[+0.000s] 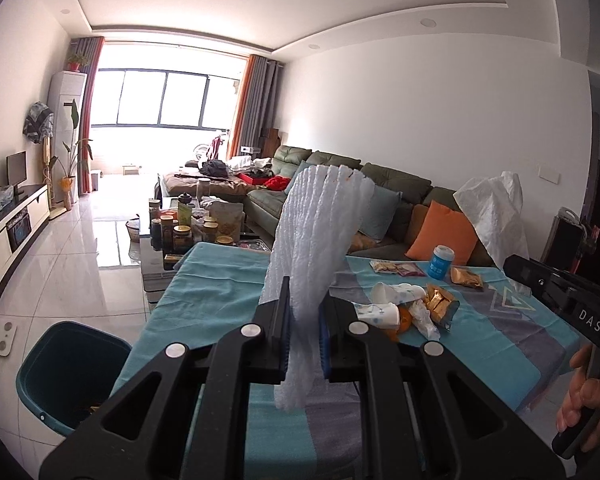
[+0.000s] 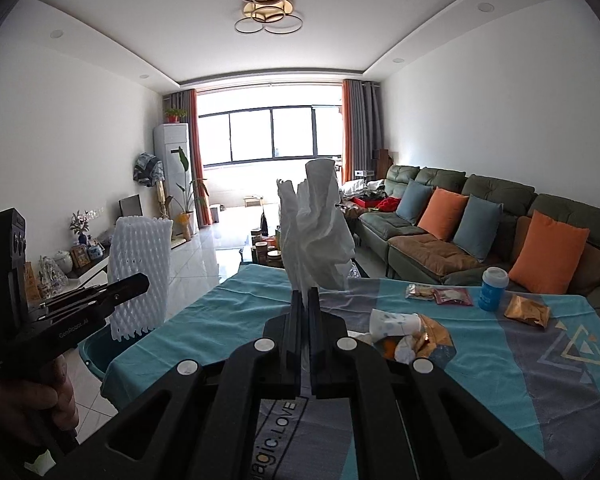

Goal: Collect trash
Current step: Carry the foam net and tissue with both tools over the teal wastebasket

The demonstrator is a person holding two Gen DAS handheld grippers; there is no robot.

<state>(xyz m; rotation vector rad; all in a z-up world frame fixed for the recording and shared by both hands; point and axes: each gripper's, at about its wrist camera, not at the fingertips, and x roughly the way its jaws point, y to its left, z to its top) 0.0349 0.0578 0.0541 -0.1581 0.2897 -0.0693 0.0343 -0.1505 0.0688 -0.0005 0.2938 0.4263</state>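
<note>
My left gripper (image 1: 305, 308) is shut on a white foam fruit net (image 1: 320, 236), held upright above the table's left part; the net also shows in the right wrist view (image 2: 140, 276). My right gripper (image 2: 305, 300) is shut on a crumpled white tissue (image 2: 320, 236), held above the table; the tissue also shows in the left wrist view (image 1: 496, 208). A teal bin (image 1: 68, 368) stands on the floor left of the table. On the table lies a trash pile: paper cups (image 1: 396, 294), gold wrappers (image 1: 440, 304) and orange peel.
The table (image 2: 500, 380) has a teal and grey cloth. On it stand a blue can (image 2: 492, 288), snack packets (image 2: 440, 294) and a gold wrapper (image 2: 528, 310). A green sofa (image 2: 480, 240) is to the right. A coffee table with jars (image 1: 180, 232) lies beyond.
</note>
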